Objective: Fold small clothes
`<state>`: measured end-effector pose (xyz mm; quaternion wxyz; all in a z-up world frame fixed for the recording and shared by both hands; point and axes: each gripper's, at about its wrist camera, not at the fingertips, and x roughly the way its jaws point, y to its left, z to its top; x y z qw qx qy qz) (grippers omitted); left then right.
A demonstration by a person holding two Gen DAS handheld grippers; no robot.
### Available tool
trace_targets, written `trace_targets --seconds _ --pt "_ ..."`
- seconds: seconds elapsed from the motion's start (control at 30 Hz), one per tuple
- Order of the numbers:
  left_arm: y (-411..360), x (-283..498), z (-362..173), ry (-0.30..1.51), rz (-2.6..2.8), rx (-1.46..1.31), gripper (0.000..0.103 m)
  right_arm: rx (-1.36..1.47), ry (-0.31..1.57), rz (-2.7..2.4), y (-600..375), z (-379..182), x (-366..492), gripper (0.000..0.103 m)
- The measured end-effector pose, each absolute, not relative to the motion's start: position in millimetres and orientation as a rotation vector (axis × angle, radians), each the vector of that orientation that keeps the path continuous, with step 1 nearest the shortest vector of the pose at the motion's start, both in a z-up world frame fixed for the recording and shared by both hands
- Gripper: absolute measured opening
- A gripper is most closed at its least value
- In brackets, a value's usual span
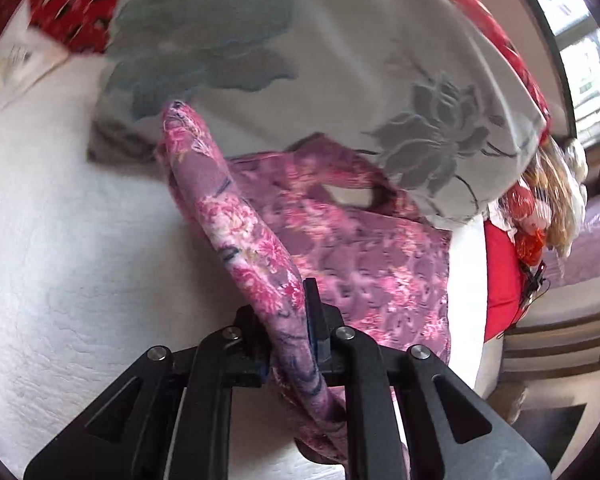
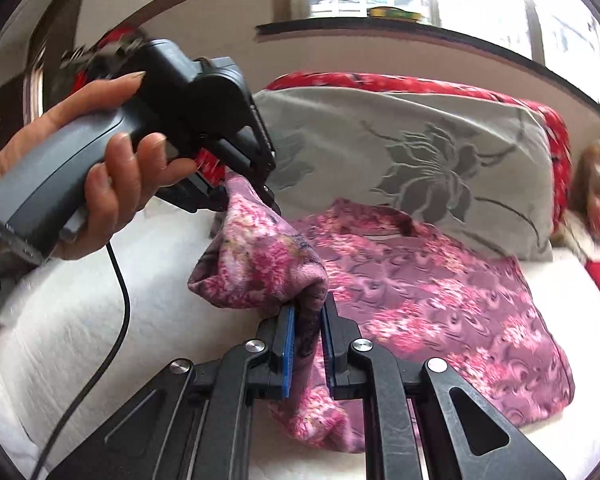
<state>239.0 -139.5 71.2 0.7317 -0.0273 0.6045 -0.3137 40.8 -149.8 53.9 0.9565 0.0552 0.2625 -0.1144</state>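
Note:
A pink and purple floral garment (image 1: 360,256) lies on the white quilted bed (image 1: 72,240). Its left edge is lifted off the bed as a rolled fold. My left gripper (image 1: 290,320) is shut on one end of that fold. In the right wrist view the garment (image 2: 440,288) spreads to the right, and my right gripper (image 2: 306,320) is shut on the lower end of the lifted fold. The left gripper (image 2: 246,190), held by a hand, pinches the upper end of the fold above and to the left.
A grey pillow with a flower pattern (image 2: 420,160) lies just behind the garment, with red floral fabric (image 2: 380,80) behind it. A black cable (image 2: 120,288) hangs from the left gripper over the bed. A doll (image 1: 540,200) and red cushion (image 1: 500,280) sit past the bed's right edge.

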Motion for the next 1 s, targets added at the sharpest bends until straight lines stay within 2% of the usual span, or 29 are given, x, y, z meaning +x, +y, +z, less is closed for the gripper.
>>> trace_targets --seconds 0.3,0.53,0.63,0.67,0.73,0.8,0.87,0.93,1.0 --pt "-201 213 86 1.313 -0.715 0.022 0.011 0.326 0.510 -0.314 -207 67 2 0.009" --pt "-250 190 81 1.328 -0.720 0.123 0.011 0.439 0.489 -0.367 -247 60 -24 0.002" --pt "-266 181 77 1.317 -0.713 0.177 0.011 0.486 0.508 -0.372 -263 51 -28 0.003" --pt "-269 180 76 1.317 -0.706 0.187 0.011 0.525 0.536 -0.352 -269 45 -28 0.008" --pt "-273 181 72 1.326 -0.695 0.202 0.011 0.602 0.580 -0.345 -278 32 -31 0.010" --pt "-277 182 69 1.330 -0.680 0.227 0.011 0.647 0.595 -0.310 -278 24 -35 0.023" --pt "-281 183 65 1.336 -0.671 0.242 0.011 0.681 0.580 -0.278 -275 20 -39 0.061" --pt "-283 183 62 1.344 -0.668 0.251 0.011 0.663 0.547 -0.251 -268 23 -39 0.072" --pt "-284 182 60 1.343 -0.668 0.262 0.011 0.626 0.547 -0.223 -264 25 -27 0.072"
